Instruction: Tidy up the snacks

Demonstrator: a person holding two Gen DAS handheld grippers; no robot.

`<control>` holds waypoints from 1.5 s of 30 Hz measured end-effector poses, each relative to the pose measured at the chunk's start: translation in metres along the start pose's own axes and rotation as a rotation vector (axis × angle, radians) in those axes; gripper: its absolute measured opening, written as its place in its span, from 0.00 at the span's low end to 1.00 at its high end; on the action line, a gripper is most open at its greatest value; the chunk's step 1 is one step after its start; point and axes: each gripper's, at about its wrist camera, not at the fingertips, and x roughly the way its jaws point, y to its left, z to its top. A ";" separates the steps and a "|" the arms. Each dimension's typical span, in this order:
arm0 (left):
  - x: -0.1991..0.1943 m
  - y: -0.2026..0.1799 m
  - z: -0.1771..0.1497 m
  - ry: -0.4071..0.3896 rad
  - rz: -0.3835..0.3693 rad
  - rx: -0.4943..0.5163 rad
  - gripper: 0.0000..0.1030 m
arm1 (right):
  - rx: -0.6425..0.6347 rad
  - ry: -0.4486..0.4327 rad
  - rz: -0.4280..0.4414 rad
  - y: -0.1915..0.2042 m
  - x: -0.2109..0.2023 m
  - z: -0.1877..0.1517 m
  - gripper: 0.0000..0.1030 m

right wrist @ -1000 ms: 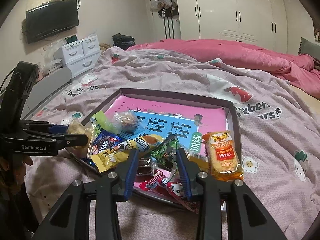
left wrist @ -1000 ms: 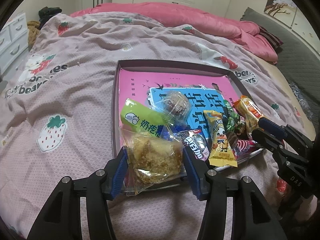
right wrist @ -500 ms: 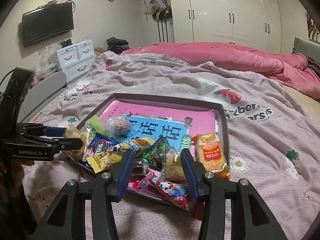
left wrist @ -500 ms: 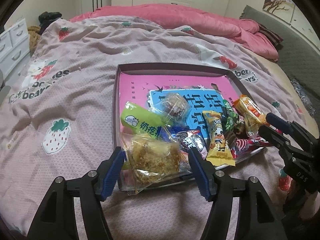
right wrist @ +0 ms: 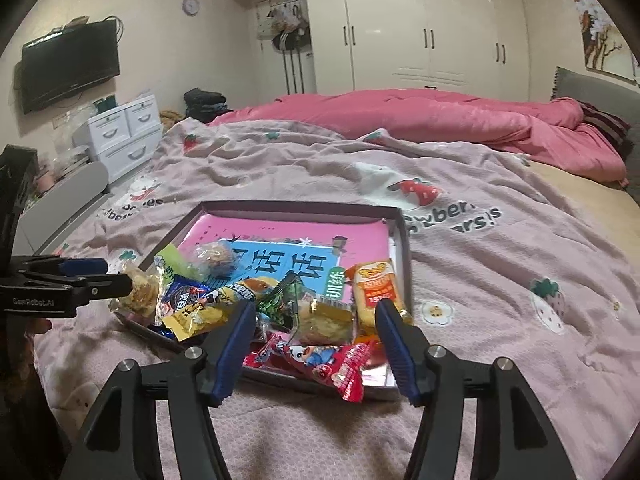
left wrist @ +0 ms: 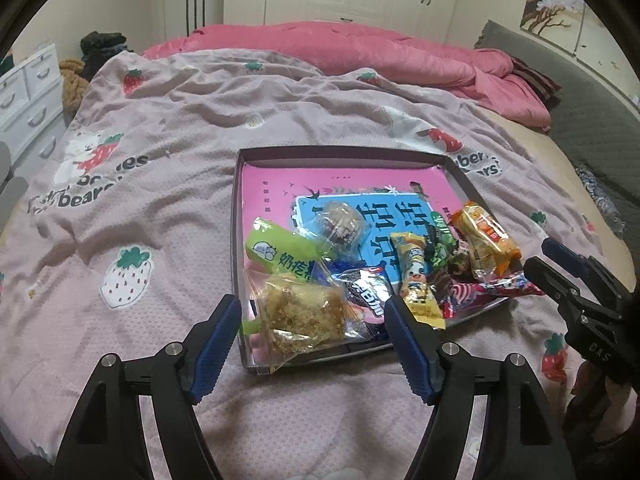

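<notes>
A shallow dark tray (left wrist: 340, 150) lined with a pink book lies on the bed, with several wrapped snacks piled at its near end. A clear packet of crumbly cake (left wrist: 304, 312) rests in the near left corner. My left gripper (left wrist: 312, 308) straddles it; its jaws are opening and the pads stand clear of the wrapper. My right gripper (right wrist: 315, 312) hovers over a clear cake packet (right wrist: 326, 322) and a red packet (right wrist: 320, 360); its jaws are opening too and touch nothing. An orange packet (right wrist: 374, 288), a green packet (left wrist: 280, 252) and a yellow packet (left wrist: 416, 284) lie among the rest.
The tray rim (right wrist: 300, 206) sits on a pink strawberry-print bedspread (left wrist: 160, 140). A bunched pink quilt (left wrist: 360, 52) lies beyond it, white drawers (right wrist: 124, 136) stand at the left, and a grey padded headboard (left wrist: 592, 120) runs along the right. Each gripper shows at the edge of the other's view.
Both pairs of jaws have spread wider. The left pads have come off the crumbly cake packet, which stays in the tray. Both grippers have drawn back and up a little.
</notes>
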 end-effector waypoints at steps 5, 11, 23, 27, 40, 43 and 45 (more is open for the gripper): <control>-0.018 -0.002 -0.007 -0.019 -0.011 -0.015 0.76 | 0.030 -0.026 -0.053 0.003 -0.019 0.000 0.73; -0.042 -0.011 -0.023 -0.033 -0.039 -0.009 0.76 | 0.051 -0.035 -0.105 0.011 -0.043 -0.006 0.81; -0.068 -0.039 -0.056 -0.014 -0.061 0.047 0.77 | 0.057 0.007 -0.152 0.031 -0.074 -0.026 0.95; -0.073 -0.045 -0.064 -0.005 -0.068 0.055 0.77 | 0.078 0.043 -0.162 0.033 -0.077 -0.034 0.95; -0.083 -0.049 -0.072 -0.027 -0.035 0.056 0.77 | 0.130 0.062 -0.182 0.031 -0.094 -0.045 0.96; -0.082 -0.048 -0.072 -0.027 -0.029 0.050 0.77 | 0.123 0.059 -0.183 0.032 -0.094 -0.045 0.96; -0.081 -0.048 -0.072 -0.024 -0.026 0.050 0.77 | 0.123 0.063 -0.180 0.031 -0.093 -0.046 0.96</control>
